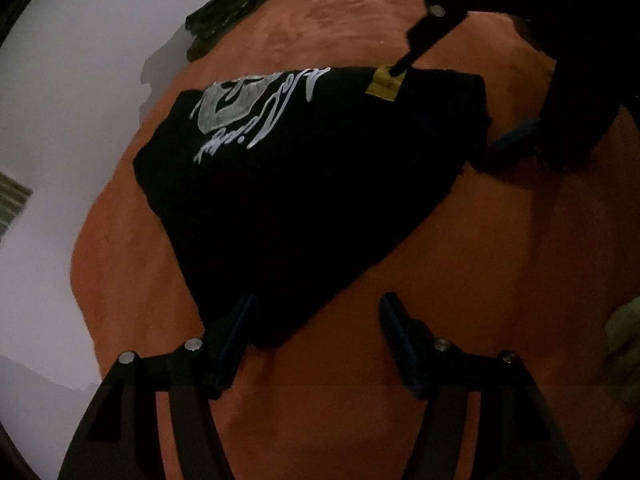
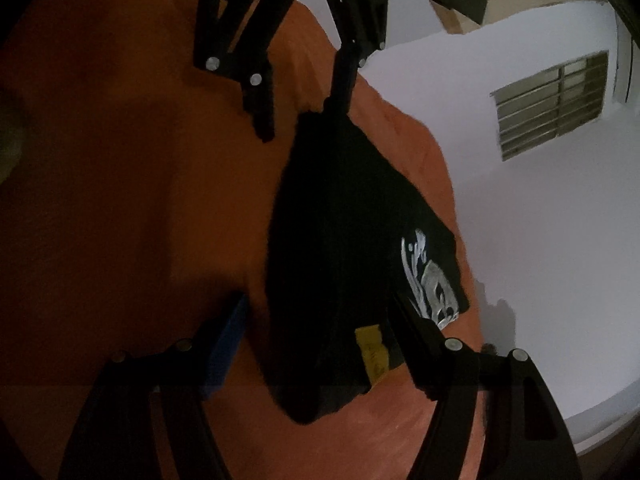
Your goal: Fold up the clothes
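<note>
A folded black T-shirt (image 1: 304, 184) with a white print and a yellow label (image 1: 385, 85) lies flat on the orange bed cover (image 1: 480, 280). My left gripper (image 1: 320, 332) stands open at the shirt's near corner, which lies between its fingers; the right finger is clear of the cloth. At the far end my right gripper (image 1: 452, 108) is open too, one finger tip at the label and its blue pad (image 1: 516, 136) beside the shirt's edge. In the right wrist view the shirt (image 2: 340, 240) sits between the right gripper's (image 2: 320, 344) fingers, with orange cover showing beside the blue pad (image 2: 224, 352). The left gripper (image 2: 304, 120) stands open at the other end.
A dark bundle (image 1: 228, 12) lies at the bed's far edge. A pale wall (image 1: 60, 120) with a barred window (image 2: 552, 104) runs along the bed's side. Something pale (image 1: 624, 328) shows at the right edge. Bare orange cover spreads to the right of the shirt.
</note>
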